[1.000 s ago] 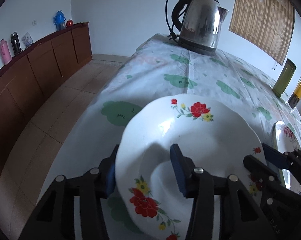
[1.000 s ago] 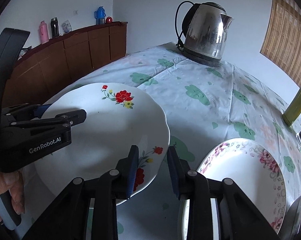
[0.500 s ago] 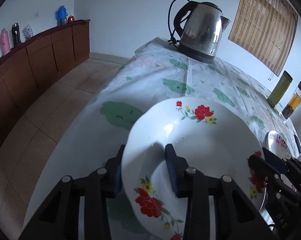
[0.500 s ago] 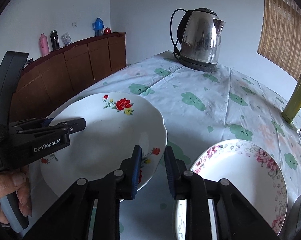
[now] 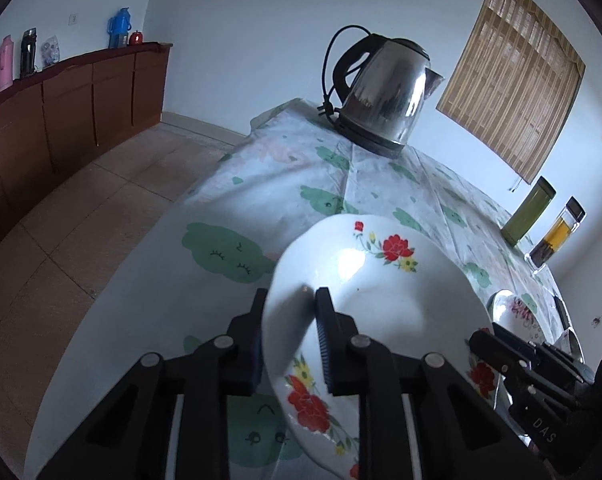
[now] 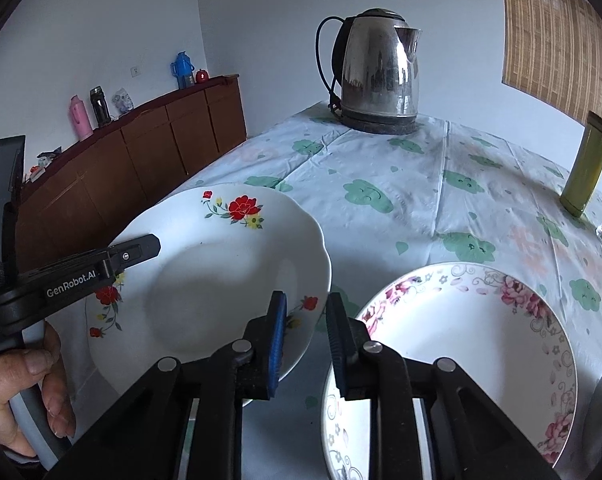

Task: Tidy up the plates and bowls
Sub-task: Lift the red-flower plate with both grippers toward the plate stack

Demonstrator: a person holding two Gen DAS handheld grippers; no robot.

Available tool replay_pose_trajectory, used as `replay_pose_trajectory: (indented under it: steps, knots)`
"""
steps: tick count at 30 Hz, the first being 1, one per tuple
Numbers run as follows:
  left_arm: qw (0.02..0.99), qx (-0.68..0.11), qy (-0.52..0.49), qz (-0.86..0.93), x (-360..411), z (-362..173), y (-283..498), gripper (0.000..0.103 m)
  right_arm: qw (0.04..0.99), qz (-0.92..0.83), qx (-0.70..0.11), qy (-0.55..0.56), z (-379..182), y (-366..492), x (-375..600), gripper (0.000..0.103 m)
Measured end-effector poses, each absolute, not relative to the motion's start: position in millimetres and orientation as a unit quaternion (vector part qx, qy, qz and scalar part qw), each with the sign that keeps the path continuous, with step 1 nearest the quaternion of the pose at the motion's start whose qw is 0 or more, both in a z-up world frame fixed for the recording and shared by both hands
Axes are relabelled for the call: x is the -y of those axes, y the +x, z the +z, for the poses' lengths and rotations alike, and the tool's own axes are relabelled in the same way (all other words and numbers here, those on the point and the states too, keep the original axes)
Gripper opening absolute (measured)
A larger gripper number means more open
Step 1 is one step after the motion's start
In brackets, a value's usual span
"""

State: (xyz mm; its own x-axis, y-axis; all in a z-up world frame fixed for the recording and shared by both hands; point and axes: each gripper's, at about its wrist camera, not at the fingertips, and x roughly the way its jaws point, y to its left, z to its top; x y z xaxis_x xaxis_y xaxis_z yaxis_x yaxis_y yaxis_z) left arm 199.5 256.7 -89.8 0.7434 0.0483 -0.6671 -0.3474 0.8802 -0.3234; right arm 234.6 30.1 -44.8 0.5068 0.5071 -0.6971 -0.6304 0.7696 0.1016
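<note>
Left gripper point(image 5: 289, 300) points downward, jaws closing, with the rim of the red-flowered plate point(image 5: 381, 300) between its pads. Right gripper point(image 6: 305, 312) points downward likewise, jaws closing across the same plate's opposite rim; whether its pads press the rim cannot be told. A bare hand point(image 6: 21, 384) wraps the left gripper's handle.

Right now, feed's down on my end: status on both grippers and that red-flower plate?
Left gripper closing on red-flower plate rim. Right gripper closing on opposite rim. Pink-flower plate close beside it.
</note>
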Motion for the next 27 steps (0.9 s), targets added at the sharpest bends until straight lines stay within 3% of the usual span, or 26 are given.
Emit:
replay_pose_trajectory:
  steps: [27]
  knots:
    - [0.928, -0.307, -0.208, 0.042, -225.9, -69.1, 198.9, 0.019, 0.882, 0.320, -0.343, -0.054, -17.3, 214.1, 20.2, 0.021]
